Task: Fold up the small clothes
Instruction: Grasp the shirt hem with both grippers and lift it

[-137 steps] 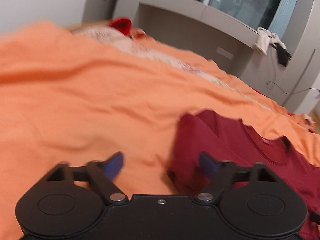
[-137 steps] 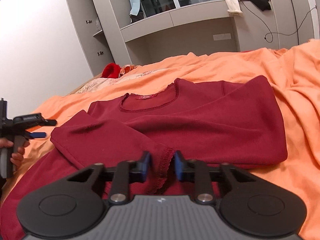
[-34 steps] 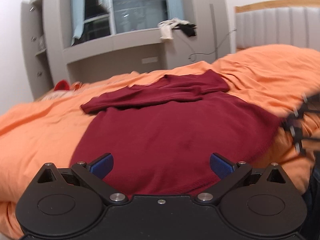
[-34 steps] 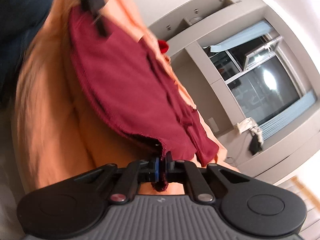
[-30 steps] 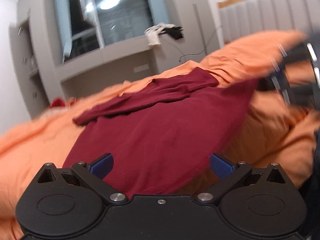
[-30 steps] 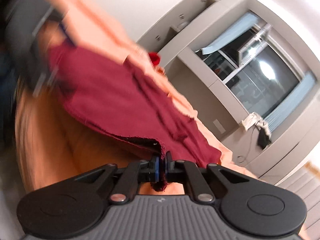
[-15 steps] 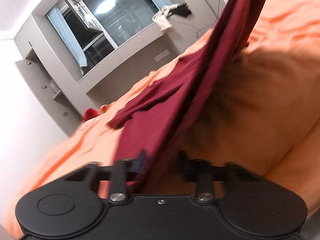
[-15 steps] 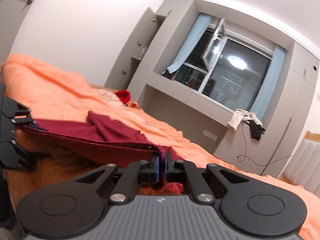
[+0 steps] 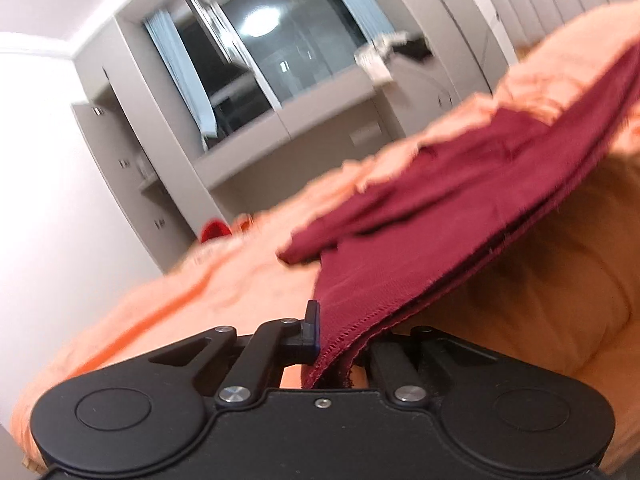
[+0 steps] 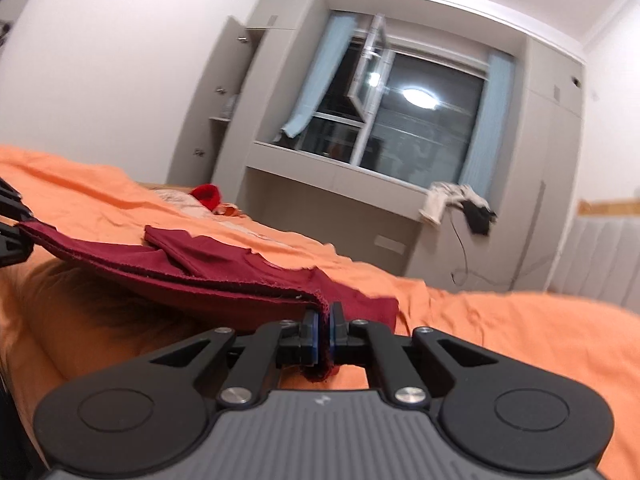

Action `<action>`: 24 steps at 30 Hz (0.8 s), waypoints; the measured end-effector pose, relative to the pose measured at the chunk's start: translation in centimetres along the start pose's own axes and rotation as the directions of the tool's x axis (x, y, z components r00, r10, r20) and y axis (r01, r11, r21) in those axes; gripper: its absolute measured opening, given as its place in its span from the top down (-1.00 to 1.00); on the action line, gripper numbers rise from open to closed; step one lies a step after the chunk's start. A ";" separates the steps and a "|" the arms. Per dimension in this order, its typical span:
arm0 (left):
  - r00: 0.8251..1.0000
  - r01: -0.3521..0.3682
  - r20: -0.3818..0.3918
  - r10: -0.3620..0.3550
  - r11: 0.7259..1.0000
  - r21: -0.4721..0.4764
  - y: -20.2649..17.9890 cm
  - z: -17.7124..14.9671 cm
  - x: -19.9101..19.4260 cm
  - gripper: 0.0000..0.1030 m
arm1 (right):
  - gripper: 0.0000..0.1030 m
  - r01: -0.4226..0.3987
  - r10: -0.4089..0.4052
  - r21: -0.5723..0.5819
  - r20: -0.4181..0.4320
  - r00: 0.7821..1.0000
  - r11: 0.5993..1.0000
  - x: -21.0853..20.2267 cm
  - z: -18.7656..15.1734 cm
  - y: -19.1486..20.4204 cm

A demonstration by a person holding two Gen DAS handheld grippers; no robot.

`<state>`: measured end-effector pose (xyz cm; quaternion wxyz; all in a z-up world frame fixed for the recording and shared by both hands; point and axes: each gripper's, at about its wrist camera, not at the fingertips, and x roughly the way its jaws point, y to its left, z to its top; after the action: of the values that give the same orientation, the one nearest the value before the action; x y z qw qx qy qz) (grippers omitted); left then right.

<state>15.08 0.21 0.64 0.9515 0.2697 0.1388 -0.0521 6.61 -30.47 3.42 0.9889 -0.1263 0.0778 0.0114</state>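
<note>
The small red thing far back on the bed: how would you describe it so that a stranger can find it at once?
Start from the orange blanket that covers the bed and follow it back towards the grey cupboard beside the window. There a small bright red item lies by a pale patterned cloth. It is scarlet, much brighter than the dark red shirt in front.

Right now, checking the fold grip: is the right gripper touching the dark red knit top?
Touching. The right wrist view shows the right gripper shut on the dark red knit top, its hem pinched between both fingers.
</note>
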 end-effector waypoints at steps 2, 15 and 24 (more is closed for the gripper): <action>0.999 0.001 0.047 0.001 0.999 -0.043 0.2 0.7 -1.2 0.96 | 0.94 0.022 -0.023 0.042 0.006 1.000 0.999 -0.9 -0.7 -0.3; 0.974 0.109 0.219 -0.060 0.970 -0.217 3.8 3.7 -13.6 0.96 | 0.94 0.109 -0.116 0.050 0.174 0.978 0.993 -12.5 1.3 -2.8; 0.965 0.213 0.208 -0.161 0.941 -0.261 4.5 4.0 -18.8 0.96 | 0.94 0.083 -0.083 0.010 0.198 0.977 0.997 -18.1 2.8 -3.5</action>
<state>-1.17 2.36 11.67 0.9795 0.1113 0.0815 -0.1469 -10.69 -33.22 9.80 0.9914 -0.1269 -0.0265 -0.0175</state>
